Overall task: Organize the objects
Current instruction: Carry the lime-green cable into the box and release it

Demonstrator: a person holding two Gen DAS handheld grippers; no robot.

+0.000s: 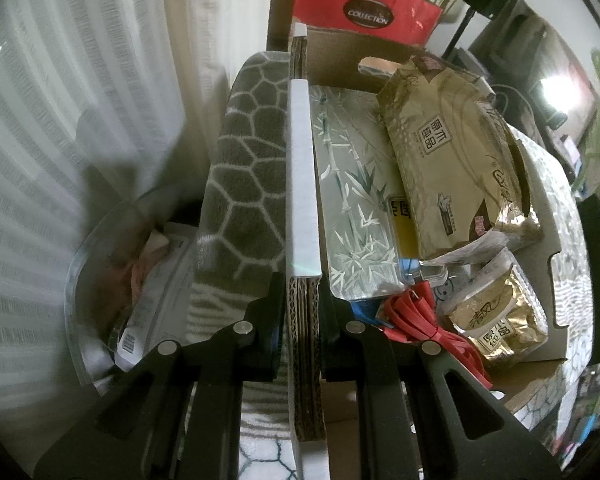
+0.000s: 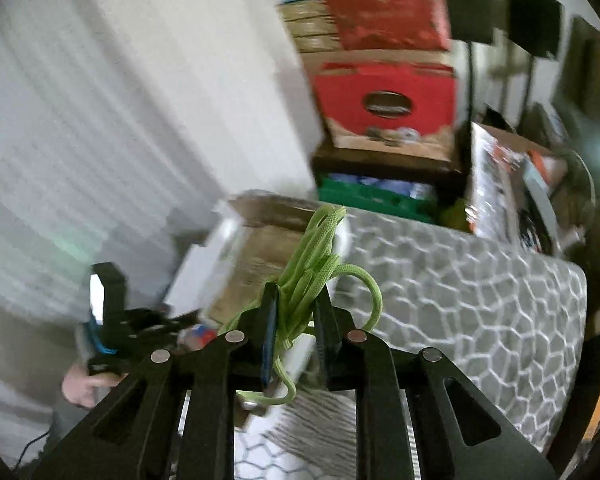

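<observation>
Two claws worked together as I clamped the left claw (image 1: 304,320) on the cardboard box's wall (image 1: 302,184) to steady it, the right claw (image 2: 296,320) pinched shut on a green cord (image 2: 312,264) carried above the box, where a red bag (image 1: 364,4) read "COLLECTION".

It looked like a lived-in home, a cluttered living room or bedroom. White curtains (image 1: 60,120) hung at one side, a grey patterned blanket (image 2: 460,292) covered soft furniture, and stacked cardboard boxes (image 2: 384,92), a red gift bag (image 1: 364,4) and tissue packs (image 1: 448,160) crowded together.
</observation>
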